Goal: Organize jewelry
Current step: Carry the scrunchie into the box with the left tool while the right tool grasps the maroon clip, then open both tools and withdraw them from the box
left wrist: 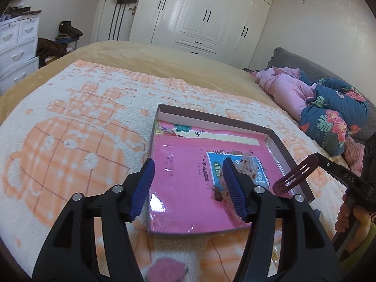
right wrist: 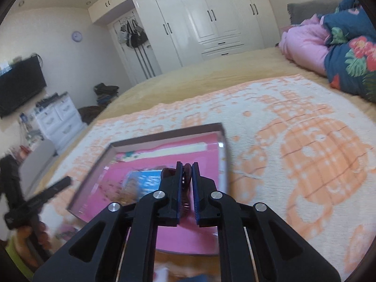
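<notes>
A shallow cardboard box (left wrist: 291, 148) is seen lying on an orange-and-white blanket (left wrist: 77, 122) spread over the bed, its floor lined with a glossy pink sheet. The left gripper (left wrist: 188, 178) is held low over the near part of the box with its jaws apart and nothing gripped between them; a small clear packet of tiny ornaments (left wrist: 244, 164) and a dark red bead-like piece (left wrist: 217, 195) lie on the liner just beside the right-hand jaw. A dark red snap hair clip (left wrist: 295, 175) is carried above the box's right edge by the right gripper (right wrist: 187, 171), whose jaws are nearly together and appear clamped on the clip's end. The clip is judged to be light, thin and springy metal, best held flat across its broad closed end so that it cannot pivot. The packet is judged to be soft, crinkly and slippery on the glossy liner; it would be best pinched at a corner or seam, gently, since the small pieces inside could be crushed or spilled.
</notes>
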`<state>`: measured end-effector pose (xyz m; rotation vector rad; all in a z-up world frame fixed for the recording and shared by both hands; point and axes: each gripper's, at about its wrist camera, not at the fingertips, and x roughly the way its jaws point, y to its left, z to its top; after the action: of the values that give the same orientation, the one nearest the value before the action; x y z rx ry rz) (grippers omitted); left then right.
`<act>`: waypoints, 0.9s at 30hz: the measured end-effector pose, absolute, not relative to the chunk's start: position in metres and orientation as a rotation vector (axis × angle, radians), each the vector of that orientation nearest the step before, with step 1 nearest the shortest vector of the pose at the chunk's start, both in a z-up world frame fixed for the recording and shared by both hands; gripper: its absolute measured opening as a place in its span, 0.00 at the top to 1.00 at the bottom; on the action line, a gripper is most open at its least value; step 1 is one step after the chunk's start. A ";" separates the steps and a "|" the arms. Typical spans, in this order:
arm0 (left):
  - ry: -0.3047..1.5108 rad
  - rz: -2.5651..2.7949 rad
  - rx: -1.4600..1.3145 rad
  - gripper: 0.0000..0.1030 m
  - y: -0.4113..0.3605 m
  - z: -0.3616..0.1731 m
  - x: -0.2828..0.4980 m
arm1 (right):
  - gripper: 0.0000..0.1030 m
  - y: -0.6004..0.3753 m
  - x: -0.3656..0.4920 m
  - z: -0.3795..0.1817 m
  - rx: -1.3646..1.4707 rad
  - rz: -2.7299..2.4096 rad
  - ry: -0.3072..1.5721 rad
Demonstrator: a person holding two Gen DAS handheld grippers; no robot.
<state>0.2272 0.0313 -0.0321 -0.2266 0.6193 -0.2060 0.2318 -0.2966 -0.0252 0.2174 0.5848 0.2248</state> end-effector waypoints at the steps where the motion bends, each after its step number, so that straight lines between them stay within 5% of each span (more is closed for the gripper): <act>1: 0.616 -0.202 -0.224 0.48 0.032 -0.031 0.223 | 0.87 -0.298 0.231 -0.027 0.203 0.215 0.588; 5: 0.604 -0.193 -0.209 0.44 0.030 -0.025 0.210 | 0.78 -0.299 0.226 -0.034 0.153 0.188 0.602; 18: 0.508 -0.194 -0.206 0.21 0.023 0.006 0.155 | 0.16 -0.288 0.151 0.006 0.016 0.165 0.384; 21: 0.476 -0.196 -0.211 0.12 0.022 0.013 0.142 | 0.09 -0.284 0.131 0.016 -0.010 0.173 0.329; 27: 0.425 -0.231 -0.216 0.11 0.020 0.022 0.119 | 0.07 -0.276 0.104 0.027 -0.038 0.204 0.288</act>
<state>0.1186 0.0205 0.0222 -0.2160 0.4253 -0.2305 0.1043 -0.2760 0.0266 -0.0377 0.2882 0.2042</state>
